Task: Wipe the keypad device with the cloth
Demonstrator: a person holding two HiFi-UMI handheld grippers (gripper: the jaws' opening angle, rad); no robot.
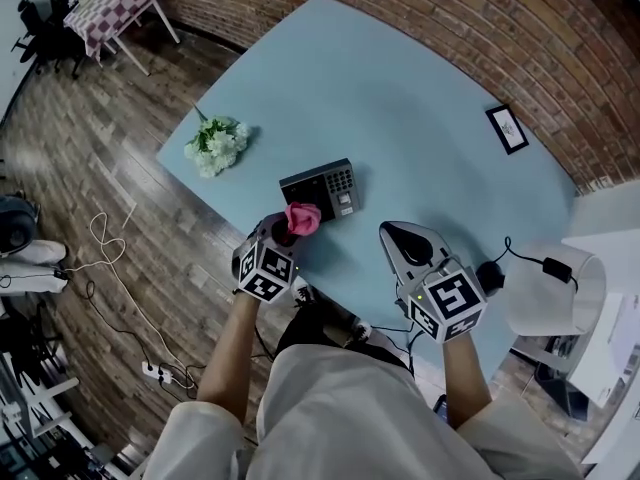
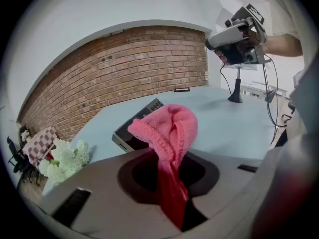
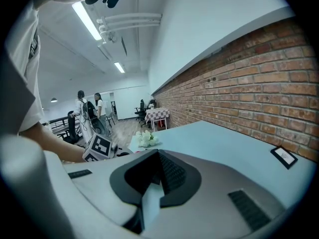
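Pink knitted cloth [image 1: 303, 217]: bunched and pinched in the left gripper [image 1: 286, 232], whose jaws are clamped on it. Its lower end drops out of sight between them.
Right gripper [image 1: 394, 232]: jaws pressed together with nothing in them, held beside the left one over the table's near part.
Black keypad device [image 1: 320, 190]: lies flat on the pale blue table [image 1: 400, 108], just beyond the cloth. The cloth covers its near edge; whether they touch is unclear.
White flower bunch [image 1: 217, 145]: at the table's left corner.
Small black frame [image 1: 507, 128]: on the far side, near the red brick wall [image 1: 450, 18]; its print is too small to read.
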